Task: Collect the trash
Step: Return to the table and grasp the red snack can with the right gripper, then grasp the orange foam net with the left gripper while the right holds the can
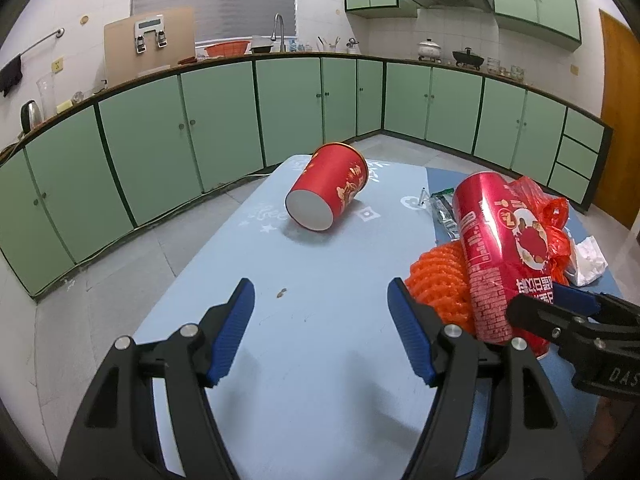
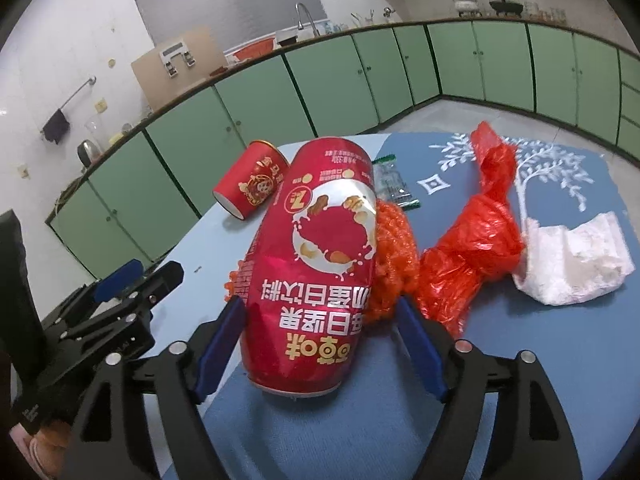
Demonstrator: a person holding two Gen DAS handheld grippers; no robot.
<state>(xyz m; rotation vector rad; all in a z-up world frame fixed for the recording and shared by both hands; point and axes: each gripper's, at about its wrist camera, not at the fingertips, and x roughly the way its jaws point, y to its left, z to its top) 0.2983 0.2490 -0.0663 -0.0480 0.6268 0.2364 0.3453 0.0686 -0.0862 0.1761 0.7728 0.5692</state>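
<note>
Left wrist view: the left gripper [image 1: 320, 332] is spread wide with nothing between its fingers, low in the frame; a red paper cup [image 1: 326, 191] lies tipped at centre. Right wrist view: the right gripper [image 2: 320, 346] straddles an upside-down red can [image 2: 316, 264] at centre, its left pad touching, its right pad apart.

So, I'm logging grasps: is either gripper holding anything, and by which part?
Nothing is held. The left gripper is open and empty. The can sits between the right gripper's open fingers, near its lower end, ungripped.
</note>
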